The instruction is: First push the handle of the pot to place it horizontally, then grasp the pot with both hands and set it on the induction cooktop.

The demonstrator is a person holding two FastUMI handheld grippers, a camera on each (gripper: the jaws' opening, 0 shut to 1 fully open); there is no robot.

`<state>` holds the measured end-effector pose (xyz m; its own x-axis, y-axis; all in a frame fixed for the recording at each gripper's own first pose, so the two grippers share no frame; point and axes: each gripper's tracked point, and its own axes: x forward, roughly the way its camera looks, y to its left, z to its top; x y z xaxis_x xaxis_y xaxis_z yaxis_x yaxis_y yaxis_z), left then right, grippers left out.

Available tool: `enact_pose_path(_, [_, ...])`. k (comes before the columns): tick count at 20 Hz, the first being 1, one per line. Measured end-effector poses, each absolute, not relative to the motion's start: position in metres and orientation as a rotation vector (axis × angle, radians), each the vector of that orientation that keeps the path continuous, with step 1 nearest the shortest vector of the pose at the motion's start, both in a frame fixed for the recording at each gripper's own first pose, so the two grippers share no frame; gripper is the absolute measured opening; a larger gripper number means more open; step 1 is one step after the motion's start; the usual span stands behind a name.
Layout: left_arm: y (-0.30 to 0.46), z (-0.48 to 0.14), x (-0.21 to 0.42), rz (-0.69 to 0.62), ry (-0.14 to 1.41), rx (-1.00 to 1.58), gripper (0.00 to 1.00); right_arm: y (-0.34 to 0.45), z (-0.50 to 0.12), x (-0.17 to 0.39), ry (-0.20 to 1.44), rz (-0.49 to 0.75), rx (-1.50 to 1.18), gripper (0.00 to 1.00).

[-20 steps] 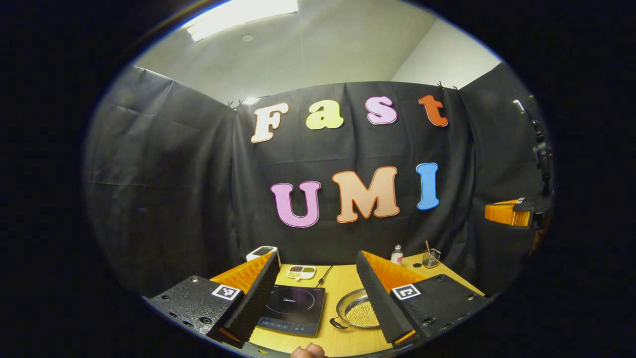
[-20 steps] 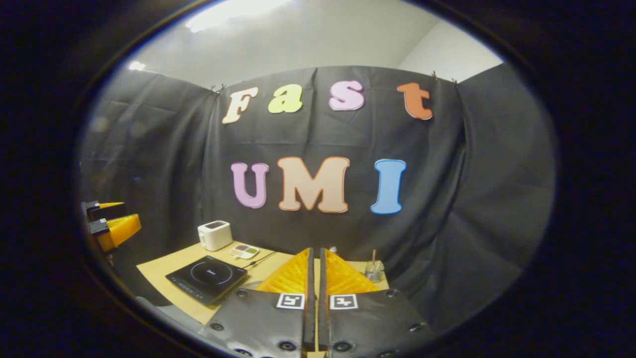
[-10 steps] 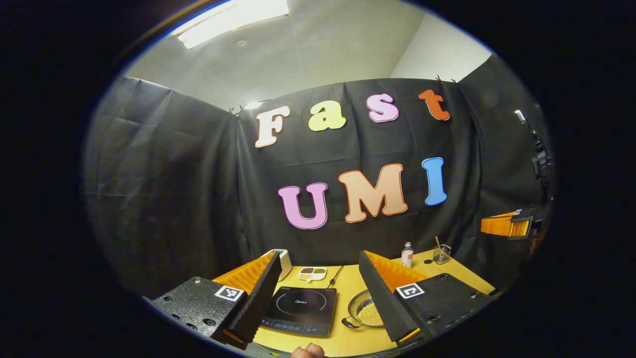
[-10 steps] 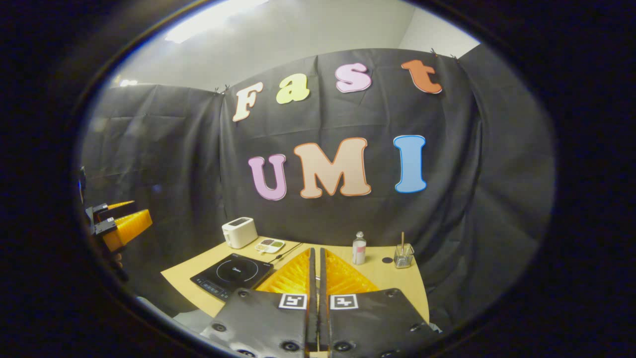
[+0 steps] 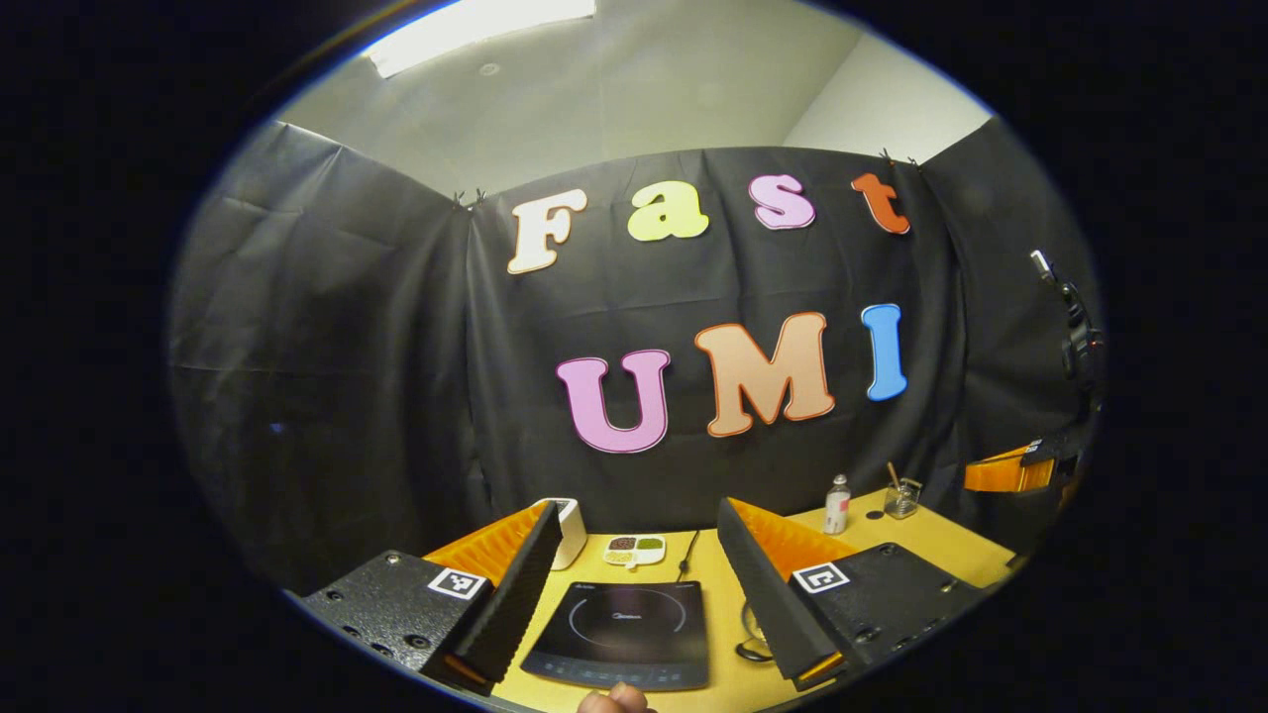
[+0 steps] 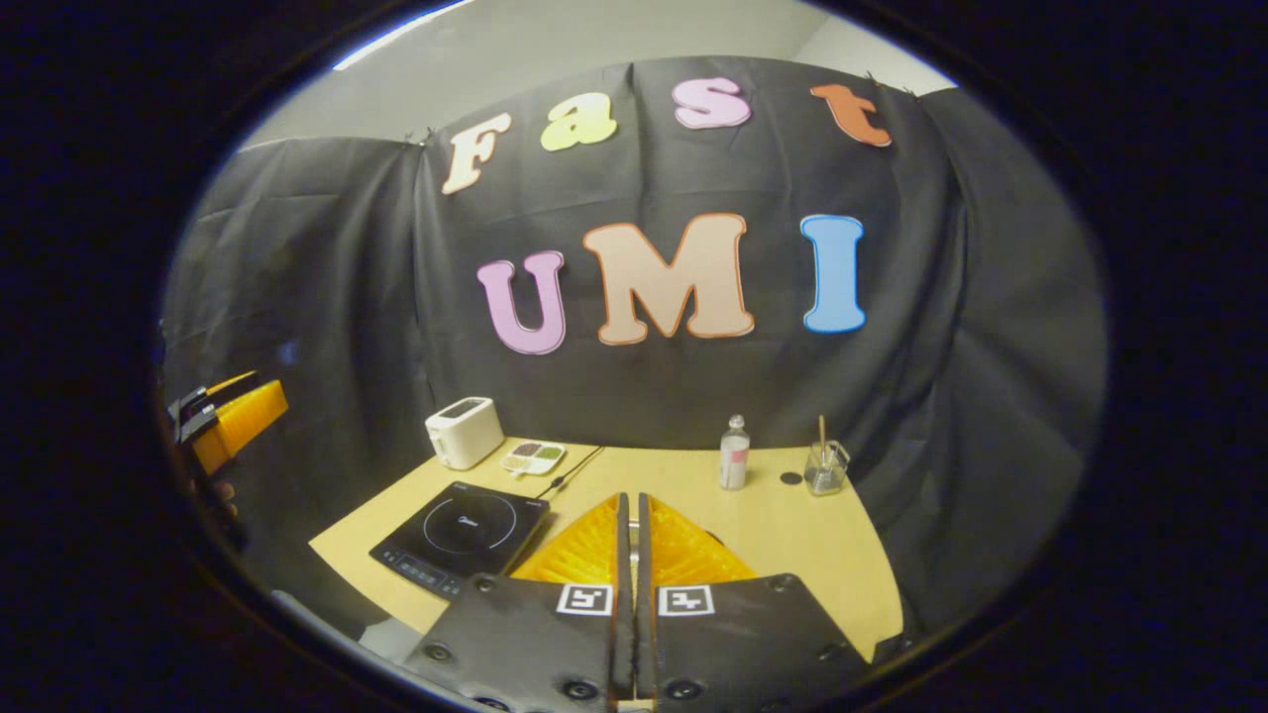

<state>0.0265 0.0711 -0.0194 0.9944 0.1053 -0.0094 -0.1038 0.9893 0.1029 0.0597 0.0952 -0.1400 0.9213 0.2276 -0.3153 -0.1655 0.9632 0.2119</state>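
Jaws: left gripper (image 5: pixel 634 560) spread wide, right gripper (image 6: pixel 629 535) pressed together, both empty, high above table. Steel pot (image 5: pixel 753 644) half-hidden behind my left finger, beside black glass induction cooktop (image 5: pixel 624 634). Handle push not begun, I judge; next, lower right gripper to handle.

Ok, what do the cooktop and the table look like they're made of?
The cooktop looks like black glass or ceramic: flat, glossy, with a printed ring. The table looks like light wood or wood laminate, matte; which one I can't tell.
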Motion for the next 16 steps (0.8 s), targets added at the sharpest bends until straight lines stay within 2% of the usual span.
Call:
enact_pose_path(1, [0.084,-0.019,0.038,0.087,0.003,0.111,0.96,0.110,-0.149,0.063,0.369,0.191,0.184,0.03])
enact_pose_path(3, [0.107,-0.036,0.049,0.050,0.025,0.135,0.96,0.138,-0.169,0.061,0.425,0.164,0.206,0.01])
enact_pose_path(4, [0.117,-0.036,0.054,0.031,0.014,0.135,1.00,0.153,-0.176,0.061,0.447,0.153,0.222,0.03])
enact_pose_path(6, [0.135,-0.041,0.063,-0.001,0.006,0.123,0.96,0.173,-0.194,0.059,0.491,0.120,0.216,0.03])
enact_pose_path(9, [0.158,-0.061,0.068,-0.037,0.021,0.121,0.96,0.201,-0.219,0.050,0.564,0.098,0.226,0.02])
enact_pose_path(16, [0.197,-0.086,0.073,-0.018,0.059,0.090,0.96,0.238,-0.299,0.030,0.746,0.102,0.177,0.03])
